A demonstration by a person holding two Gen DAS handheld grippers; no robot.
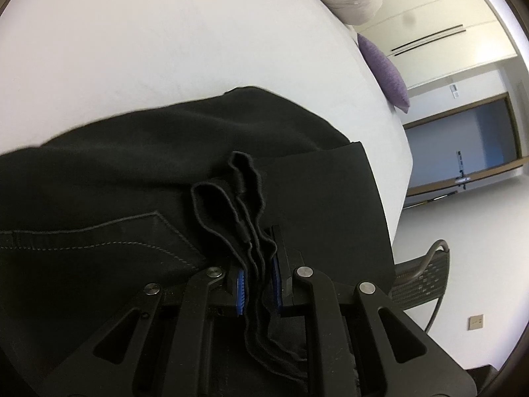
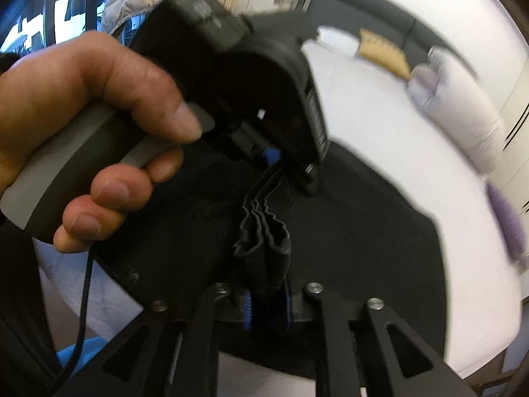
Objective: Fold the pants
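While the white bed (image 1: pixel 165 49) carries my black pants (image 1: pixel 132 165) spread flat, a bunched stack of their edges rises between both tools. My left hand-held gripper (image 1: pixel 258 284) is pinched tight on those layers. My right hand-held gripper (image 2: pixel 266 307) has fabric between its blue pads, grip unclear.

I counted one pair of black pants (image 1: pixel 139 172), two hand-held grippers, one purple cushion (image 1: pixel 385 69), one tan cushion (image 2: pixel 383 54).
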